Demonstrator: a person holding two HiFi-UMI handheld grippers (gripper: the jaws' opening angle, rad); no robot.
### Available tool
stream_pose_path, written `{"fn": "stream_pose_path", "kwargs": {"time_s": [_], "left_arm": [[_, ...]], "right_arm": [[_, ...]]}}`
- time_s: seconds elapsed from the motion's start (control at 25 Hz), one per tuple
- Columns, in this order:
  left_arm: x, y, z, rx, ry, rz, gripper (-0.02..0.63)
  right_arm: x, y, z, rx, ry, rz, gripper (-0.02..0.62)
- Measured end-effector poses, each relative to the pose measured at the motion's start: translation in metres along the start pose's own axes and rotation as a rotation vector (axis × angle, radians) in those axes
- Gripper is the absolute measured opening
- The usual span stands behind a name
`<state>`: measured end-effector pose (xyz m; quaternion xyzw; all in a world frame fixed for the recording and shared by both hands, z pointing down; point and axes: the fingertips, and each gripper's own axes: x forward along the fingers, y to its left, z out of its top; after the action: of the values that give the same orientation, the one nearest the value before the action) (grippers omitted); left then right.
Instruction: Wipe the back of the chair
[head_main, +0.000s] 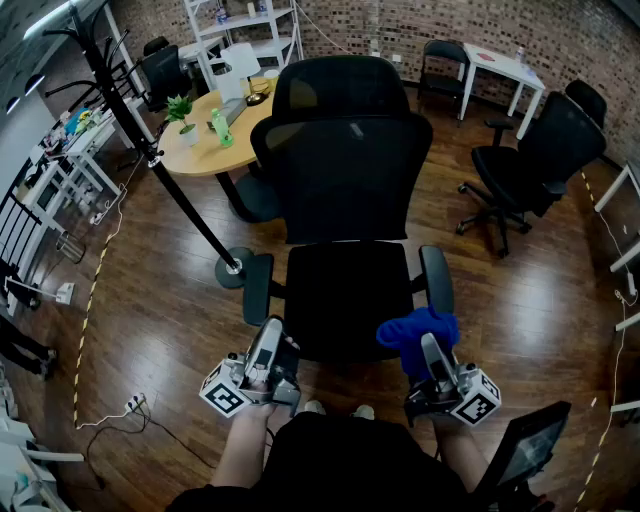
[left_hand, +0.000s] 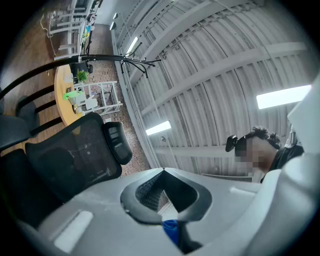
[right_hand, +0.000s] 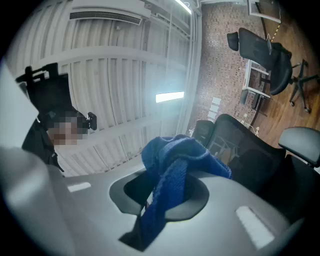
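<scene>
Low in head view, r. side: right gripper (head_main: 430, 350), jaws clamped on cloth (head_main: 418, 330). Held over seat front, just beside r. armrest (head_main: 436, 278), well short of the back.

Cloth: blue, terry-like, bunched over jaw tips w/ a tail hanging down between them. Judged soft, light, limp; no slip risk, but apt to fold under pressure. Best kept gripped at mid-fold, loose pad turned to the mesh.

Low l. side: left gripper (head_main: 268, 340), jaws shut tip to tip, nothing between. Hovered over seat's l. front corner.

Chair (head_main: 345, 180): black, office type, turned toward the person. Mesh back upright, headrest (head_main: 335, 85) on top. Base hidden; if on castors, likely to roll or swivel when pushed. Mesh judged springy, w/ little to press against. Suggested hold: back's frame edge or l. armrest (head_main: 257, 288), w/ left gripper, to steady. Wiping not yet begun, by the look.

Floor (head_main: 150, 300): dark wood planks, glossy. White cable (head_main: 105, 420) at l.

Room: coat stand (head_main: 150, 150) just l. of chair. Round table (head_main: 215, 135) behind, w/ plant (head_main: 182, 110) and green bottle (head_main: 220, 128). Second chair (head_main: 530, 160) well apart at r. White table (head_main: 500, 68) by brick wall (head_main: 400, 30).
</scene>
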<state>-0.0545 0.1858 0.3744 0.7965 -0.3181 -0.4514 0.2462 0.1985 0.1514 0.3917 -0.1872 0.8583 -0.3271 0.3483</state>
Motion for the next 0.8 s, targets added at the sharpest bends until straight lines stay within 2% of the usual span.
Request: {"fn": "stream_pose_path", "kwargs": {"time_s": [0.2, 0.4, 0.64, 0.8], "left_arm": [[-0.003, 0.012, 0.002, -0.024, 0.001, 0.033, -0.008], [0.005, 0.045, 0.026, -0.040, -0.027, 0.028, -0.008], [0.037, 0.111, 0.070, -0.089, -0.044, -0.035, -0.008], [0.065, 0.149, 0.095, -0.122, -0.029, -0.081, -0.008]], "right_arm": [[0.008, -0.016, -0.002, -0.001, 0.021, -0.030, 0.060], [0.054, -0.032, -0.003, -0.055, 0.067, -0.015, 0.060], [0.164, -0.054, 0.012, -0.224, 0.111, -0.003, 0.060], [0.251, -0.056, 0.046, -0.272, 0.079, 0.023, 0.060]]}}
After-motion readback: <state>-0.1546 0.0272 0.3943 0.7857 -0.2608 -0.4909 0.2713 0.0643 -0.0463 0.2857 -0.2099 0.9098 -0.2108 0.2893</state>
